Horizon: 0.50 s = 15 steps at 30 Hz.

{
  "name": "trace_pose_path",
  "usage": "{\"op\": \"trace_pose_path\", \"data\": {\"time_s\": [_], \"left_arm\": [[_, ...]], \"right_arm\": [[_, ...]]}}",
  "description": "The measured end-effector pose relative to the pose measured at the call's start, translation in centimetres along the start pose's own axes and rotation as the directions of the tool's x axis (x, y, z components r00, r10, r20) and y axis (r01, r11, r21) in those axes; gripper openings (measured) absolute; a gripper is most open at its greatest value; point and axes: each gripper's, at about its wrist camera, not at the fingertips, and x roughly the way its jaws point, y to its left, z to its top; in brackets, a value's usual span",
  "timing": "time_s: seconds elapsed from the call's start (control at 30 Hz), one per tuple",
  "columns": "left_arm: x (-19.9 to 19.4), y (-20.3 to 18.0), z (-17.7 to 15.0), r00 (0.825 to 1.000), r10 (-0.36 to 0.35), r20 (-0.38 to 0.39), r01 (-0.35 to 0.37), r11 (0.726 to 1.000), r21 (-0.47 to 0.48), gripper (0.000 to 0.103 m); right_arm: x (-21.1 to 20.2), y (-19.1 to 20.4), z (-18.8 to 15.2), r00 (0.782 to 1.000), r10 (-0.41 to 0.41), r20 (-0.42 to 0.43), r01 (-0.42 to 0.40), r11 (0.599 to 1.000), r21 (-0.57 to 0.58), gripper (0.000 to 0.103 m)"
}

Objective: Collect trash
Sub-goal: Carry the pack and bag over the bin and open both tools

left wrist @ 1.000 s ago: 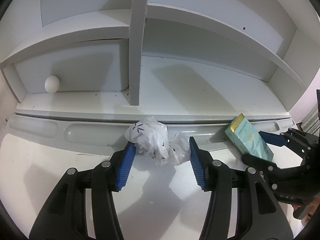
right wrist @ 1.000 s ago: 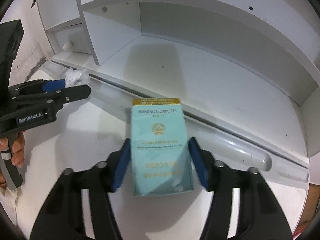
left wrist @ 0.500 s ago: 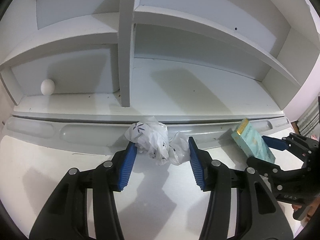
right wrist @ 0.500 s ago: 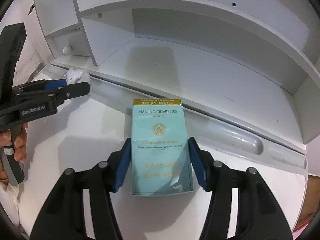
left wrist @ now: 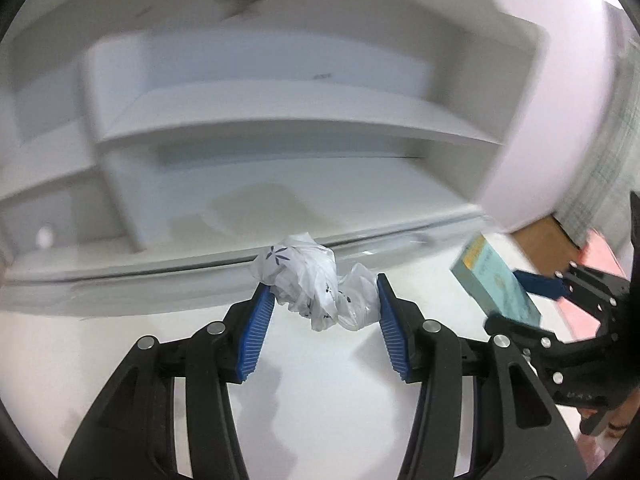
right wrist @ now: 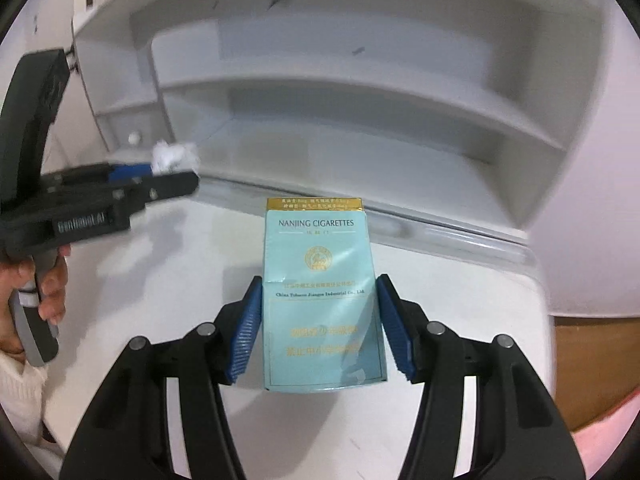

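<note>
My left gripper (left wrist: 322,304) is shut on a crumpled white plastic bag (left wrist: 316,280) with dark flower prints, held above the white desk top (left wrist: 120,340). My right gripper (right wrist: 318,308) is shut on a light blue cigarette pack (right wrist: 320,292) with a gold top band, held upright above the desk. In the left wrist view the pack (left wrist: 496,280) and right gripper (left wrist: 516,296) show at the right. In the right wrist view the left gripper (right wrist: 172,176) and bag (right wrist: 174,154) show at the left.
A white shelf unit (left wrist: 280,132) with dividers stands at the back of the desk, with a small white knob (left wrist: 43,236) at its left. A brown floor (right wrist: 592,360) and pink object (left wrist: 600,256) lie beyond the desk's right edge.
Both grippers have lifted and pulled back from the shelf with their loads; the views now tilt up and right and are blurred by motion. Both grips are unchanged.
</note>
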Motion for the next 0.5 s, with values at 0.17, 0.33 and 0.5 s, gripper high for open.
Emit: {"op": "trace_pose_path", "data": {"time_s": [0.17, 0.33, 0.5], "left_arm": [[-1.6, -11.9, 0.1, 0.989, -0.145, 0.005, 0.141, 0.974, 0.176, 0.05], [-2.6, -28.1, -2.8, 0.95, -0.302, -0.075, 0.304, 0.852, 0.427, 0.05], [-1.5, -41.8, -8.8, 0.882, -0.398, -0.253, 0.469, 0.686, 0.556, 0.05]], "right_arm": [[-9.3, -6.8, -5.5, 0.99, -0.103, 0.098, 0.09, 0.988, 0.122, 0.055], [-19.7, -17.7, -16.2, 0.967, -0.228, 0.109, 0.17, 0.905, 0.391, 0.055], [-24.8, -25.7, -28.6, 0.966, -0.255, 0.032, 0.178, 0.755, 0.631, 0.055]]}}
